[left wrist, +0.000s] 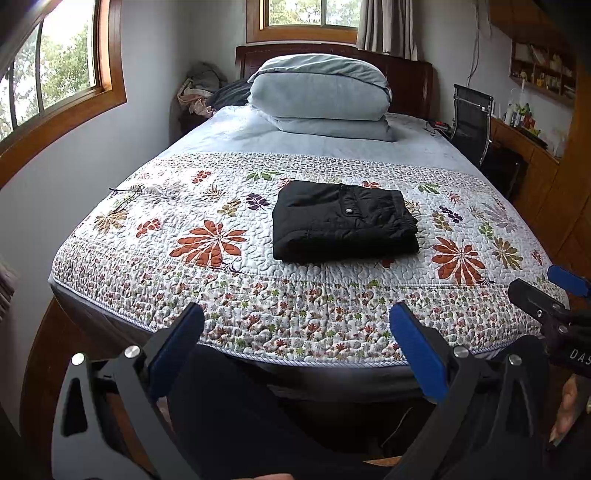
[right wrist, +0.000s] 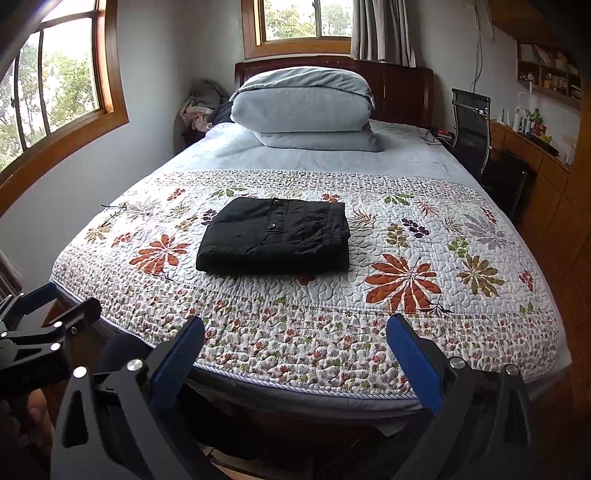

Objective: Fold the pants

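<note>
I hold the left gripper (left wrist: 295, 332) and right gripper (right wrist: 295, 339), jaws wide and empty, near the bed's (left wrist: 110, 280) foot, leaving the folded black pants (left wrist: 343, 223) at its middle untouched.

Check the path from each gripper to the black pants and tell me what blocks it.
Nothing visible does. The folded pants lie alone on the floral quilt; only bare quilt separates them from the open left gripper and open right gripper, both back at the bed's foot edge.

We see soft daylight from the side window (left wrist: 55, 70) and the far window (right wrist: 306, 18). Fisheye bending curves the edges, and the corners fall dark.
</note>
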{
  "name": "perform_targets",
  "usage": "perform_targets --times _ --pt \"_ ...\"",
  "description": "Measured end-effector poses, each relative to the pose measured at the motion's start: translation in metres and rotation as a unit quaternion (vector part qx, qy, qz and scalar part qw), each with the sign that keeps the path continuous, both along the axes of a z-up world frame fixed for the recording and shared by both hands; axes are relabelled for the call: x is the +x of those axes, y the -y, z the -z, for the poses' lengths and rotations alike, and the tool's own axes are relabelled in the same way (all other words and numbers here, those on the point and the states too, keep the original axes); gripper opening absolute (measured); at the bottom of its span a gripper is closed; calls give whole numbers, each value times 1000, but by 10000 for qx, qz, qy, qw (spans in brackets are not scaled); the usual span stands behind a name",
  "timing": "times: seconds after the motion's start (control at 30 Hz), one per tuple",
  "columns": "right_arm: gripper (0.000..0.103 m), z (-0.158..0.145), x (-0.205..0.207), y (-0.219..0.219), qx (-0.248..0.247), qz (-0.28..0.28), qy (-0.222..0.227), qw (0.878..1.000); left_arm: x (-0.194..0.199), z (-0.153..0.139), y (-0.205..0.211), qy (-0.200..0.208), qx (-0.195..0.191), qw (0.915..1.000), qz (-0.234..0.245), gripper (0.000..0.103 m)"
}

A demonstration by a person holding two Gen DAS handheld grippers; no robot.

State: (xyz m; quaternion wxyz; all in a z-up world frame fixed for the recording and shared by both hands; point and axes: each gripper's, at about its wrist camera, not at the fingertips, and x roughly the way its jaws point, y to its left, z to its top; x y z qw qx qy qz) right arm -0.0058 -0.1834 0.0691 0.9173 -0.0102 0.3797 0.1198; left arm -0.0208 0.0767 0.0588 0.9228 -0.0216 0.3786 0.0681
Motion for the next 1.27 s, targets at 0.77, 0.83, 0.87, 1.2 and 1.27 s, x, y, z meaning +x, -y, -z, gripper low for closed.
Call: perform_targets --times 0.77,0.83,0.87,1.2,1.27 --pt "99 3 -3 -1 15 16 -26 10000 -3 0 5 110 138 9998 67 100" --pt "99 4 -3 -1 15 20 -29 10000 -4 0 7 145 192 9997 100 99" --pt "99 4 -3 -2 14 16 -31 10000 -4 0 8 144 190 9996 133 99" --pt "99 6 -5 0 46 41 -31 10000 -1 -1 -1 66 -33 9999 74 100" --pt "99 7 -5 0 56 44 -39 10000 -2 -1 -2 60 -42 9999 70 100"
